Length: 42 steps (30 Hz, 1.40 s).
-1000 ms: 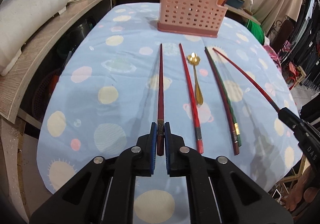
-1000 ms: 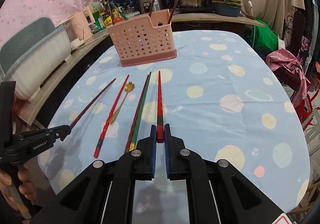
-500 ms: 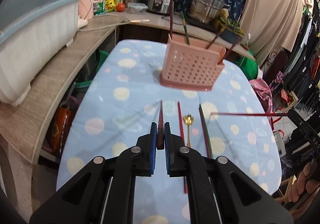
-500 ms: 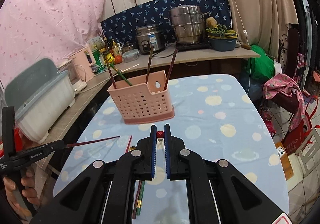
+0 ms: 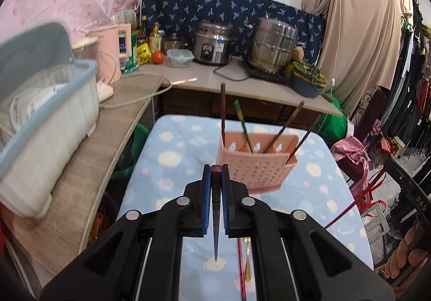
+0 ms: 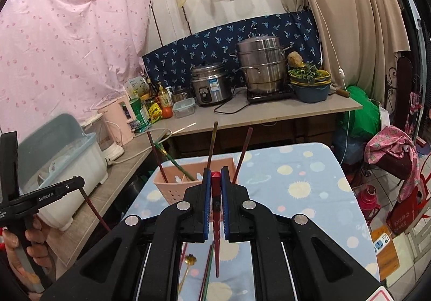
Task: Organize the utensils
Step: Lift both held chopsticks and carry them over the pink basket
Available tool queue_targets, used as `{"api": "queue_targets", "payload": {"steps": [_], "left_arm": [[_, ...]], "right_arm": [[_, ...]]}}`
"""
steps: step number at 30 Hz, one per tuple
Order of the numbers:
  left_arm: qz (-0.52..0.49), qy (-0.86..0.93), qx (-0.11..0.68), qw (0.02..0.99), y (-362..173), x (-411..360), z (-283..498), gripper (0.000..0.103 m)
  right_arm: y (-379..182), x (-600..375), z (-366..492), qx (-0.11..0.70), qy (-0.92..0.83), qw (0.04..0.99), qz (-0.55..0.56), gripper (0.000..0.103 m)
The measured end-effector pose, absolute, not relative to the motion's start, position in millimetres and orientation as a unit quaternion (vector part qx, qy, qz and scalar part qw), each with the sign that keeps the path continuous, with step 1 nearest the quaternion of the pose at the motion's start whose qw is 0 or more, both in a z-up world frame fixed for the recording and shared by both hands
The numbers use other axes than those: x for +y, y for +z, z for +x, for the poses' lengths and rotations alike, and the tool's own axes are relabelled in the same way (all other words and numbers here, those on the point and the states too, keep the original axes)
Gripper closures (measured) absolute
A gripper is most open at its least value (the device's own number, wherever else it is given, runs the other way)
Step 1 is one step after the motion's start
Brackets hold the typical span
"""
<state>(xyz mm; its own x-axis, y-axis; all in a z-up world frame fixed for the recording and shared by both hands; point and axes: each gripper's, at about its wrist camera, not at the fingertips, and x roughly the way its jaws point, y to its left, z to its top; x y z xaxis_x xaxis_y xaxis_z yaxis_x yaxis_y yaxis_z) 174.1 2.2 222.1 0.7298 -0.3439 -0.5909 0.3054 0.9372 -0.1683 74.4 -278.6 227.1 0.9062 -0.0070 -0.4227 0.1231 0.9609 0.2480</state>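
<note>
My left gripper (image 5: 216,174) is shut on a dark red chopstick (image 5: 215,220) that hangs tip down above the blue spotted table (image 5: 172,155). In the right wrist view, my right gripper (image 6: 215,177) is shut on a brighter red chopstick (image 6: 216,231), also tip down. Just beyond both grippers stands the pink perforated basket (image 5: 258,169) (image 6: 172,188), with several chopsticks upright in it. A gold spoon (image 5: 247,268) (image 6: 188,260) and loose chopsticks (image 6: 207,271) lie on the cloth below. Each view shows the other gripper at its edge: the left gripper (image 6: 43,197) and the right gripper (image 5: 409,193).
A white bin with a blue rim (image 5: 48,123) sits on the wooden ledge (image 5: 107,155) to the left of the table. Behind the table is a counter with a rice cooker (image 5: 212,44) and a steel pot (image 5: 274,48). A person's hand (image 6: 18,244) grips the left tool.
Both grippers have risen off the table with their chopsticks, which now hang tip down instead of lying flat. Both views have tilted up toward the basket and the counter.
</note>
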Motion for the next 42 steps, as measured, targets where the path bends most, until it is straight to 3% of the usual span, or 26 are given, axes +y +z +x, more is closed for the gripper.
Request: {"api": "queue_targets", "payload": {"steps": [17,42], "left_arm": [[-0.058,-0.186,0.196,0.961,325.6,-37.5,243.3,0.096],[-0.060,-0.165,0.299,0.938,225.1,-63.2,325.8,0.096]], "right_arm": [[305.2,-297.8,163.1,0.112,0.000,0.981,0.158,0.096],[198.1,-293.4,262.7,0.230,-0.003,0.960,0.157,0.096]]}}
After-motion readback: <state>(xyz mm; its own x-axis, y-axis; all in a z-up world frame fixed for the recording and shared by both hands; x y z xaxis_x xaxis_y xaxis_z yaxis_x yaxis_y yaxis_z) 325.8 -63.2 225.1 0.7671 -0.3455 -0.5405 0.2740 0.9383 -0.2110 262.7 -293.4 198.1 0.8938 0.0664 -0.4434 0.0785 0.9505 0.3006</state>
